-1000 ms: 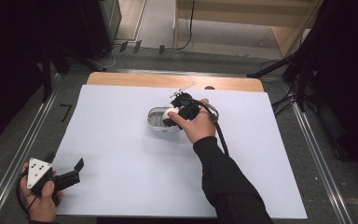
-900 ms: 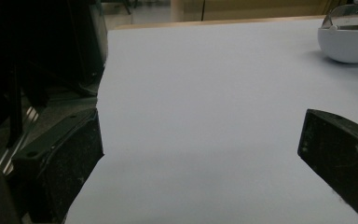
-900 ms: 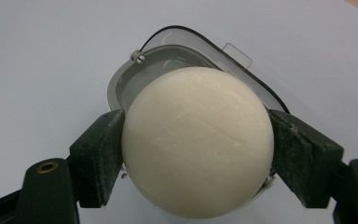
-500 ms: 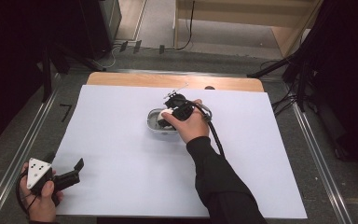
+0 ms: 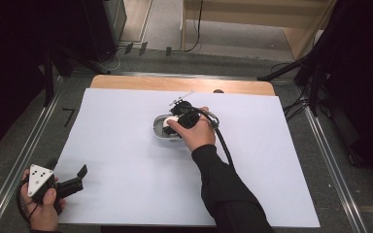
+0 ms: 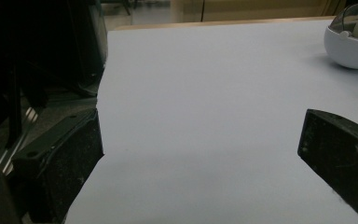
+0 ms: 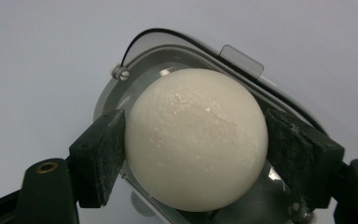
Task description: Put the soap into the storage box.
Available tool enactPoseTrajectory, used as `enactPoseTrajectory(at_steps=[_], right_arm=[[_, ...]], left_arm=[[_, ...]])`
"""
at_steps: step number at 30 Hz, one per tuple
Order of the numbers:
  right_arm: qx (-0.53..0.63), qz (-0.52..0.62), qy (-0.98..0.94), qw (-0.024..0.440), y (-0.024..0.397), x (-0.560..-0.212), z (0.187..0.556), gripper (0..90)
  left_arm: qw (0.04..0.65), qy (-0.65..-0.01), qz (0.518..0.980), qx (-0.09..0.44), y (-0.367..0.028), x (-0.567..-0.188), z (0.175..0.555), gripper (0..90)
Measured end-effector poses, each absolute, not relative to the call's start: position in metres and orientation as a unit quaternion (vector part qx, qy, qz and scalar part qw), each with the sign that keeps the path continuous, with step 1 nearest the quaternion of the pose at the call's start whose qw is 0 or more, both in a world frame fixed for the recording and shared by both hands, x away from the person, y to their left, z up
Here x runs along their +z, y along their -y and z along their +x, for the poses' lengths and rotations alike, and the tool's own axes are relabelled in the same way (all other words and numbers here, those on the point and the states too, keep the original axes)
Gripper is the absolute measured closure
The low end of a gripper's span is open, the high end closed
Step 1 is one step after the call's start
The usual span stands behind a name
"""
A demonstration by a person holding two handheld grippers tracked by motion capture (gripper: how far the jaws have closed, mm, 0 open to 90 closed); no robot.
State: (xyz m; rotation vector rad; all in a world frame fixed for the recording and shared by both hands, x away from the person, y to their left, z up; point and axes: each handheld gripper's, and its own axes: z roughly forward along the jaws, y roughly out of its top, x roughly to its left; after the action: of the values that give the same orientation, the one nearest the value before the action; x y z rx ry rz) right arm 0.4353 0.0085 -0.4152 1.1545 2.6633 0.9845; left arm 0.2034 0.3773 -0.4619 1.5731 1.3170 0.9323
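- Left tongs (image 5: 80,174) are held in a hand (image 5: 41,206) at the near left corner of the desk (image 5: 126,145), low over the edge of the white sheet.
- Jaws are seen spread wide in the left gripper view; nothing but bare sheet is seen between them.
- A grey three-cornered plate (image 5: 40,175) is carried on top, and a cable is looped by the wrist.
- In the left gripper view, the case (image 6: 352,39) is seen far off at the upper right, resting on the sheet, well apart from the left tongs.
- The case (image 5: 162,128) is located mid-desk, slightly toward the far side; a white shell with a clear domed lid is seen.
- Right tongs (image 5: 171,122) are positioned over the case, held by the right hand (image 5: 196,133); the dark sleeve is seen coming in from the bottom edge.
- A white ball (image 7: 196,140) is pinched between the right tongs (image 7: 193,154); both pads (image 7: 100,149) are pressed on its sides.
- The ball is seen directly over the open case (image 7: 168,65), with the clear lid and its tab behind it. Whether the ball is touching the case floor cannot be told.
- A cable is trailed from the right tongs back along the forearm.
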Motion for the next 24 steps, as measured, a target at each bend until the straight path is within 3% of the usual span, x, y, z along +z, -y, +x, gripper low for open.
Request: enactPoseTrajectory(at_steps=[19,24], right_arm=[[0.341,0.369,-0.864,0.044,0.006,-0.406,0.425,26.8],[0.34,0.37,-0.862,0.066,0.013,-0.404,0.421,13.6]], left_arm=[[0.429,-0.528,0.631,0.374,-0.377,-0.462,0.203,0.2],[0.429,-0.528,0.63,0.374,-0.377,-0.462,0.203,0.2]])
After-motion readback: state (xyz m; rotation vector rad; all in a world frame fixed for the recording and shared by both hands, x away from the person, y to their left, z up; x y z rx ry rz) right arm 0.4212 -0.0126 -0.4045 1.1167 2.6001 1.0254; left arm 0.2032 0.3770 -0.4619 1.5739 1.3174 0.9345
